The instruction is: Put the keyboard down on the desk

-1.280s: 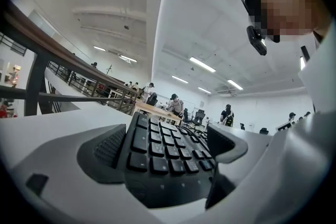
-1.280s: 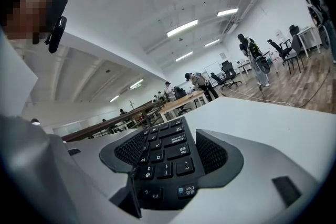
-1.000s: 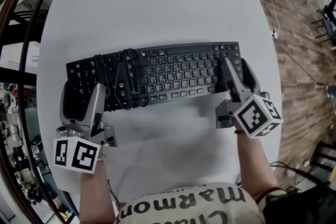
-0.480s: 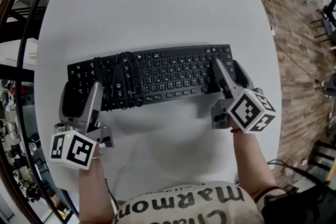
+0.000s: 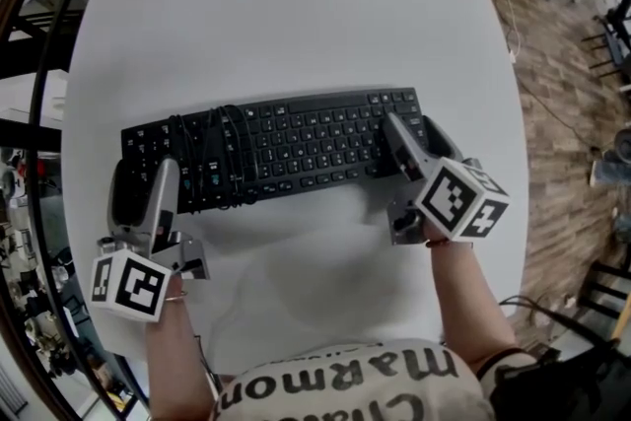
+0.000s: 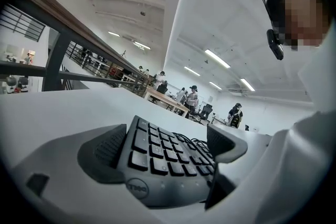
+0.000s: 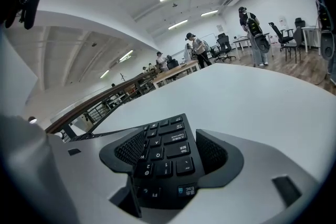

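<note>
Keyboard [image 5: 276, 148] and both claws sit over the middle of the white tabletop [image 5: 296, 5], the keyboard lying crosswise in front of the person with a black cable [image 5: 212, 158] coiled on its left part. The left claw [image 5: 141, 194] spans the keyboard's left end, its jaws spread wide and pressed to the front and back edges, as the left gripper view shows. The right claw [image 5: 419, 148] holds the right end the same way, its ribbed pads against the two long edges by the Esc corner.

The step in hand looks like the set-down itself. A soft shadow lies under the near edge, so the keyboard seems very low over the tabletop, though whether it already rests there cannot be told.

The next move likely calls for lowering both ends evenly until the base lies flat. Both claws would then spread and draw back toward the person, without dragging the keyboard or snagging the cable.
</note>
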A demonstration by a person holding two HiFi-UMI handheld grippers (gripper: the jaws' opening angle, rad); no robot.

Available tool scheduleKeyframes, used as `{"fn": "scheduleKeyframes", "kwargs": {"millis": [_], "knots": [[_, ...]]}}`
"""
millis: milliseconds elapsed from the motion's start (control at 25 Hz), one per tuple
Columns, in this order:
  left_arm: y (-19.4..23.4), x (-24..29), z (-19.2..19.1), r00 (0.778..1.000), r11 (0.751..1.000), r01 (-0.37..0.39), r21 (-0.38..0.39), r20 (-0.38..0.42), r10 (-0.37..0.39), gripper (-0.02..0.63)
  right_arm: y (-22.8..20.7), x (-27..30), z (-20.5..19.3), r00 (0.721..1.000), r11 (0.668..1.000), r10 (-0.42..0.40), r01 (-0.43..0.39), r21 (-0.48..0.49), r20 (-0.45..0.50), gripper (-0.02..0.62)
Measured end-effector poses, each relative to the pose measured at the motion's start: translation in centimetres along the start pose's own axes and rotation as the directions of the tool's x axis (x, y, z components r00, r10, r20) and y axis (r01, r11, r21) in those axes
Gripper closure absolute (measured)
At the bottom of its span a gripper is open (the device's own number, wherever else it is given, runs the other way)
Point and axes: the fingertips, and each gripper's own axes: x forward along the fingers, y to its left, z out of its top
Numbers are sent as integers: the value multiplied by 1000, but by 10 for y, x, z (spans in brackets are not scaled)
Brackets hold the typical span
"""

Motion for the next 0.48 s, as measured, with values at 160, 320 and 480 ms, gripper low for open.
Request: {"fn": "scheduleKeyframes", "kwargs": {"millis": [160,320,480], "knots": [[-3,-1,8,999,1000,15,-14,47,-14,126,-1,6,-8,998,1000,-16,16,8,-58,282],[-8,-2,14,997,1000,18,-2,71,-18,127,-3,8,-10,996,1000,-20,22,19,-92,282],[-10,-3,15,997,1000,21,2,80,-21,127,-5,11,-12,991,999,-22,26,31,-134,282]]}}
